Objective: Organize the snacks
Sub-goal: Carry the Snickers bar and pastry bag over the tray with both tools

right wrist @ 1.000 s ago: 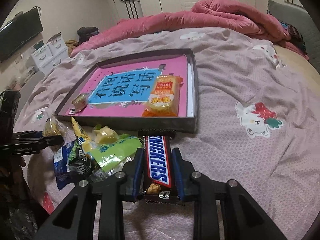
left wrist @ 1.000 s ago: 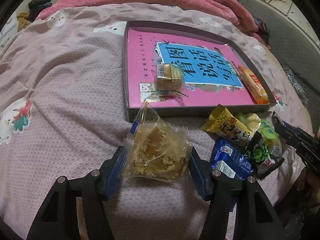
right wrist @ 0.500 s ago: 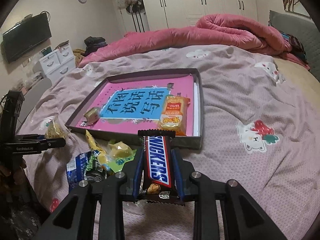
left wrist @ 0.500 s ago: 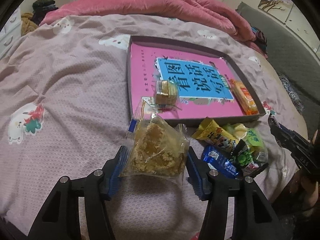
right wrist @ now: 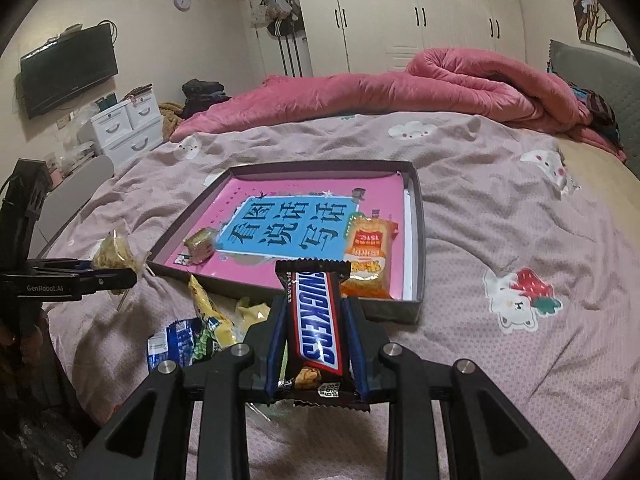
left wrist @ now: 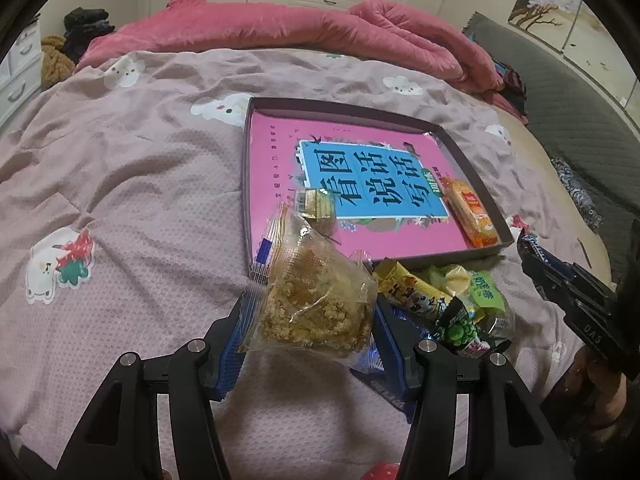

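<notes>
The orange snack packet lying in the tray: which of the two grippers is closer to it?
Right. The right gripper, clamping a Snickers bar, is just in front of the orange packet. The left gripper, holding a crumbly cake bag, sits near the tray's opposite corner.

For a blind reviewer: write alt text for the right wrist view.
The right gripper clamps a Snickers bar above a bed. Ahead, a shallow tray holds two snacks; more packets lie loose before it.
</notes>
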